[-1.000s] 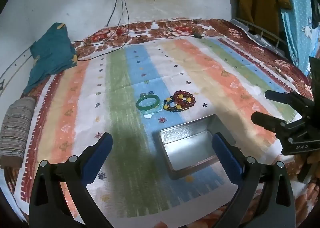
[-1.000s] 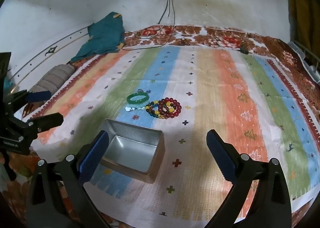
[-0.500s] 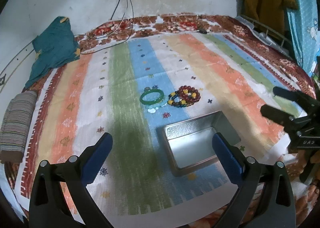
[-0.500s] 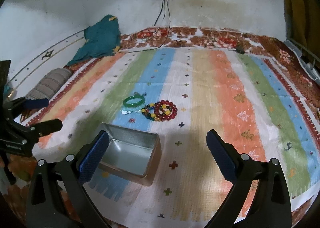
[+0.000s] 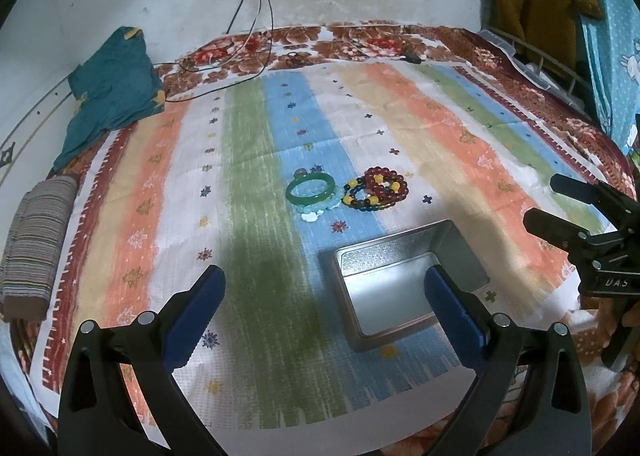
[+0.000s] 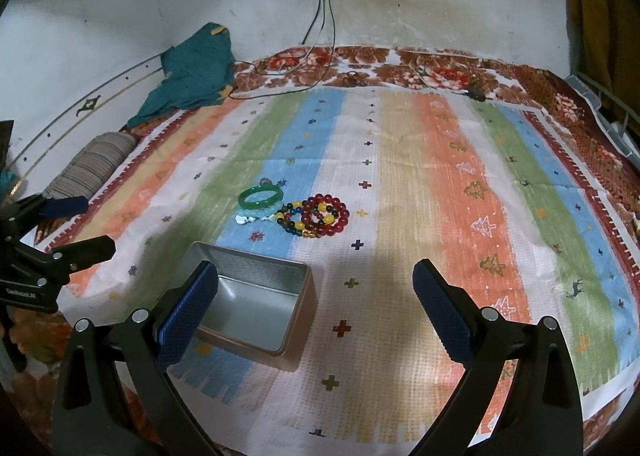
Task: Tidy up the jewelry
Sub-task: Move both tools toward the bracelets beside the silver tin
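Both pairs of tongs hang spread wide above the near edge of the bed, pinching nothing. The left tongs (image 5: 324,292) have their blue pads apart, one over the green stripe and the other over the tin's (image 5: 404,288) near right corner. The right tongs (image 6: 316,296) are just as wide, the left pad crossing the tin's near left rim, the right pad over bare cloth (image 6: 400,160). To my eye this is a ready stance: jaws opened ahead of a reach, with nothing yet picked.

The tin sits open and empty just ahead of both tongs, mouth up, likely set there as the place for the jewelry. Beyond it, farther from the tongs, the pieces lie bunched on the blue stripe: a green bangle (image 5: 310,189) resting on a pale bead bracelet (image 5: 316,210), and touching these on the right a heap of red beads (image 5: 384,186) with a yellow and dark strand. All of it is still outside the tin, so the sorting looks unstarted.

The left view shows the right tongs from the side at its right edge and a railing by the hanging clothes. The right view shows the left tongs at its left edge and more of the cloth's far right stripes. It also shows the tin's outer wall.
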`<control>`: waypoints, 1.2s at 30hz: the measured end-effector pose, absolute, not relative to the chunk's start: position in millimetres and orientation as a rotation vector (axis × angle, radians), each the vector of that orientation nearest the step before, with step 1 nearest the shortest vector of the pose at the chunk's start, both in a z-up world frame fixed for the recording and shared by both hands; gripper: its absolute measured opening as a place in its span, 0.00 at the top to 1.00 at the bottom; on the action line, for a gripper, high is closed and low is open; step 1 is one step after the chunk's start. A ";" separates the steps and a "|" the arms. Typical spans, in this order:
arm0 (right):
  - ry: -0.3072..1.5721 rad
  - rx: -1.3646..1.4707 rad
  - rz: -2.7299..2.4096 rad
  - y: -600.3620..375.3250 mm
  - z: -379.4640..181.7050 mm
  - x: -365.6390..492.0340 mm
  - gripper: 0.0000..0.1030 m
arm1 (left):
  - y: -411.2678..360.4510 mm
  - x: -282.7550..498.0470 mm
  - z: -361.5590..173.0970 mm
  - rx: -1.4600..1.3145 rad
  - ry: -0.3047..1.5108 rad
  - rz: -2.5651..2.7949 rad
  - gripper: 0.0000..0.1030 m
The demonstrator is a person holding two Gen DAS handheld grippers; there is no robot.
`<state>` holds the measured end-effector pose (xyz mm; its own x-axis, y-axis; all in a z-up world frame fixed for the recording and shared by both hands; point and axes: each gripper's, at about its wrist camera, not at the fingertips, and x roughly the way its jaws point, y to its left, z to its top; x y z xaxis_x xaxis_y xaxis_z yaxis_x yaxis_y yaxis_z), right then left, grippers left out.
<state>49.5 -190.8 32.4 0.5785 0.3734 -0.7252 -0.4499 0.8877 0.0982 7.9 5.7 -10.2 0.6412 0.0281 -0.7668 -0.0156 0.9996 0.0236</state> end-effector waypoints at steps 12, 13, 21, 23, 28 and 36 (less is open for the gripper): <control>0.823 -0.132 0.449 -190.6 27.8 57.9 0.04 | 7.2 12.7 -14.8 0.025 0.887 0.045 0.05; 0.825 -0.130 0.448 -190.5 27.6 59.1 0.04 | 8.0 14.2 -15.1 0.022 0.891 0.047 0.05; 0.842 -0.129 0.435 -184.4 26.2 63.8 0.04 | 14.8 20.9 -14.1 0.006 0.897 0.074 0.05; 0.850 -0.130 0.441 -183.6 25.5 65.6 0.04 | 16.0 24.1 -13.0 0.004 0.899 0.079 0.05; 0.863 -0.141 0.438 -179.2 23.0 71.9 0.04 | 16.8 32.9 -13.4 0.007 0.904 0.088 0.05; 0.881 -0.146 0.427 -177.8 21.3 87.2 0.04 | 18.1 57.9 -23.0 0.035 0.940 0.122 0.05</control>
